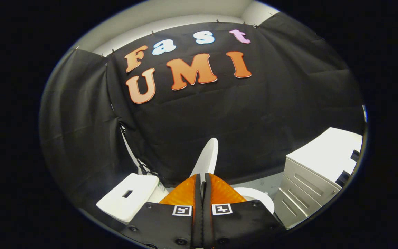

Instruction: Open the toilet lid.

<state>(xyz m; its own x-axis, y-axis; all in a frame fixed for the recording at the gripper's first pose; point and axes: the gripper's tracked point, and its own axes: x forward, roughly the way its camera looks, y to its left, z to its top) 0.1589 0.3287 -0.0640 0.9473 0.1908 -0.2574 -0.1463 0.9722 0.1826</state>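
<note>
- While the gripper (201,178) has its orange fingers (185,192) pinching the raised white toilet lid (207,157) edge-on, square markers sit on both.
- Tank (130,199) to one side; bowl rim (259,197) and drawer cabinet (309,186) opposite.
- Legible labels: none.

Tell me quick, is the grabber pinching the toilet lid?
Gripper: closed on the raised toilet lid's edge, its orange fingers pressed on both sides.
</note>
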